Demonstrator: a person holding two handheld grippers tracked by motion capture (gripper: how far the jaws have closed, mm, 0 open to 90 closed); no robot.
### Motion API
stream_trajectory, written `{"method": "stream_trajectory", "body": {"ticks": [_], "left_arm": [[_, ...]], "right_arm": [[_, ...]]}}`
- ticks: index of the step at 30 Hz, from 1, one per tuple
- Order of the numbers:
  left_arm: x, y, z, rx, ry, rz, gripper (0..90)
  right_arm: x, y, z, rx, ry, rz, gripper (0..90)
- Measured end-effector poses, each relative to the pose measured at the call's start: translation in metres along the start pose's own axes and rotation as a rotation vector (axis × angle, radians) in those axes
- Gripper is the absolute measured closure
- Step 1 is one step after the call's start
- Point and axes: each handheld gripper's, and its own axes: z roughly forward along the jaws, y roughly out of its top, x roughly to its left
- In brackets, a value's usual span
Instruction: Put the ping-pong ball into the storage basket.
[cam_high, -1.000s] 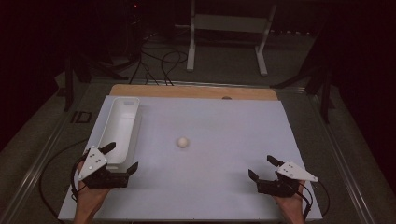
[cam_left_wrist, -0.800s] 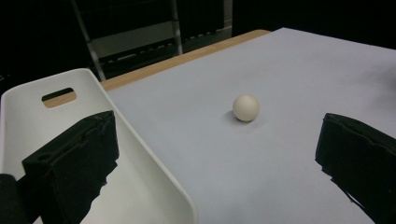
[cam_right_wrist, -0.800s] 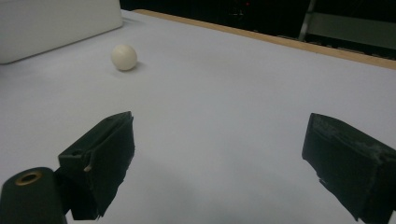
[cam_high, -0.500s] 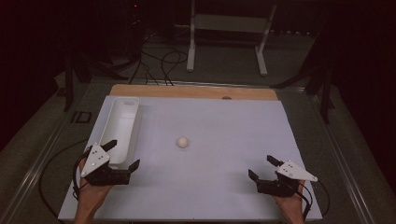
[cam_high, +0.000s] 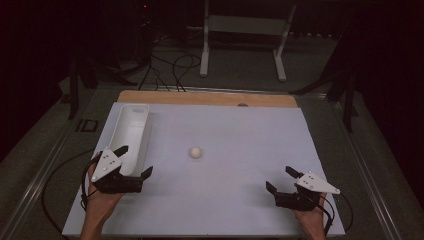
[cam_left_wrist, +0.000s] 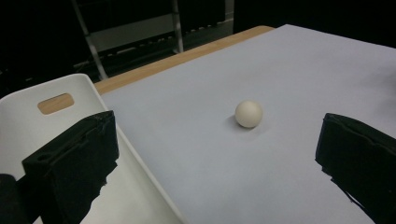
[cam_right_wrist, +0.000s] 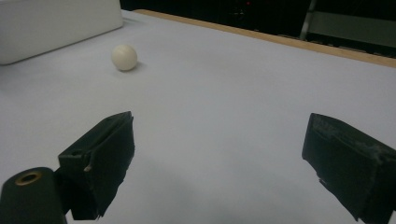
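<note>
Overall light: dim; the room beyond the table (cam_high: 320, 150) falls to near black in the high view
Brightest area: the pale table sheet, evenly lit, no glare
Shadow: a soft, short one under the ball (cam_left_wrist: 248, 114), on its side towards the left gripper (cam_high: 134, 162)
Near focus: both jaws of the right gripper (cam_right_wrist: 219, 158) look soft and smeared at the bottom of its view
Far focus: the ball (cam_right_wrist: 124, 57) ahead of that gripper is slightly blurred
Grain: noise in dark corners
Edges: no clear bending
</note>
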Motion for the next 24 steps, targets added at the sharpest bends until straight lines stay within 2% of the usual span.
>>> {"method": "stream_trajectory", "body": {"ticks": [13, 24], "left_arm": [[0.002, 0.0043, 0.0033, -0.001, -0.003, -0.015, 0.0], [0.0027, 0.009, 0.0063, 0.022, -0.001, -0.024, 0.0]], "right_arm": [[-0.0001, 0.0, -0.0001, 0.002, -0.005, 0.005, 8.8], [-0.0007, -0.0002, -0.0004, 0.004, -0.003, 0.003, 8.8]]}}
